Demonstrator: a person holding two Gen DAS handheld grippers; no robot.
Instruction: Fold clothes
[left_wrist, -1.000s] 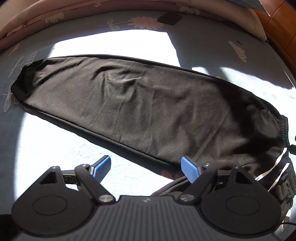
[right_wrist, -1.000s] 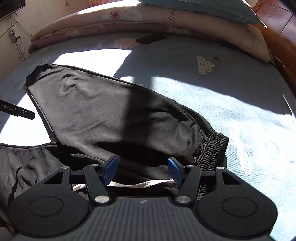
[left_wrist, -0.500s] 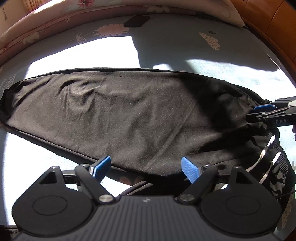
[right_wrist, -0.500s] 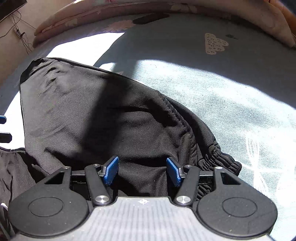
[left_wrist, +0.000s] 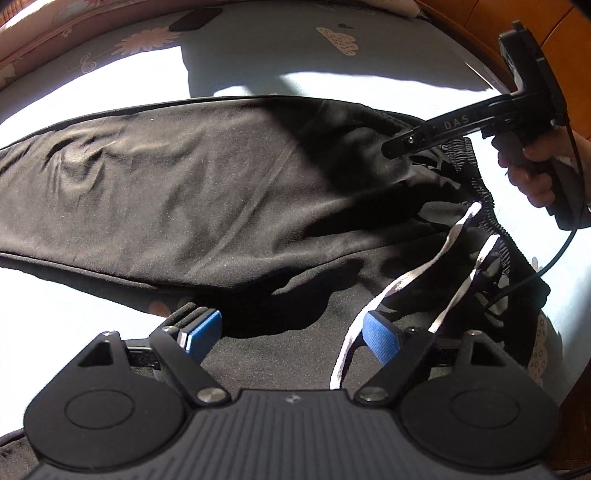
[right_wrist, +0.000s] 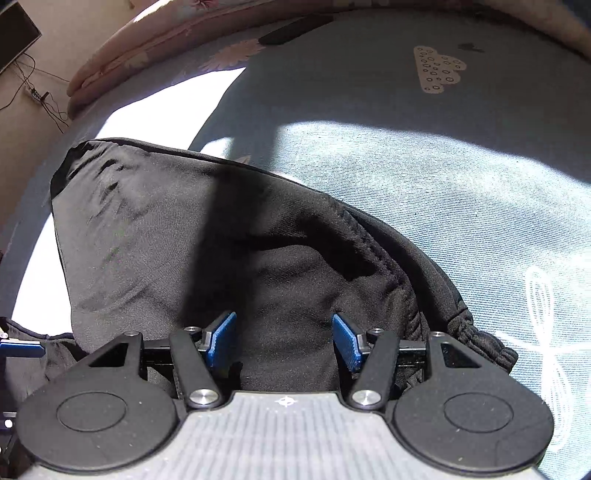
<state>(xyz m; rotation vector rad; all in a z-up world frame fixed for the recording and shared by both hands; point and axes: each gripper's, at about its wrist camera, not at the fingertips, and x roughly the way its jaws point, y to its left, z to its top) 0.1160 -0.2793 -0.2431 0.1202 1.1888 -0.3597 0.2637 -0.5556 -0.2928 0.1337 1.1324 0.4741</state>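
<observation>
You are at the beginning of the fold, as I judge it. The black trousers (left_wrist: 192, 192) lie long and mostly flat on the bed sheet (right_wrist: 424, 177), with one leg placed over the other, but no crosswise fold is made. Shortening the length is left to do.

Your left gripper (left_wrist: 291, 334) is released, its blue pads (left_wrist: 380, 338) wide apart, and it hangs low over the lower leg; the upper leg stretches far ahead and to its left. Your right gripper (right_wrist: 284, 339) is also released, with the jaws apart and nothing between them, low over the cloth just behind the waistband (right_wrist: 476, 339), which is at its right side. In the left view it reaches into the waist area from the far right.

The cloth is thin, matte and soft, with small wrinkles near the cuff (right_wrist: 79, 155). The waistband is thick and gathered by elastic. White stripes (left_wrist: 402, 284) run along the side seam just ahead of the left gripper. I think the fabric will slide and sag easily when lifted.
</observation>
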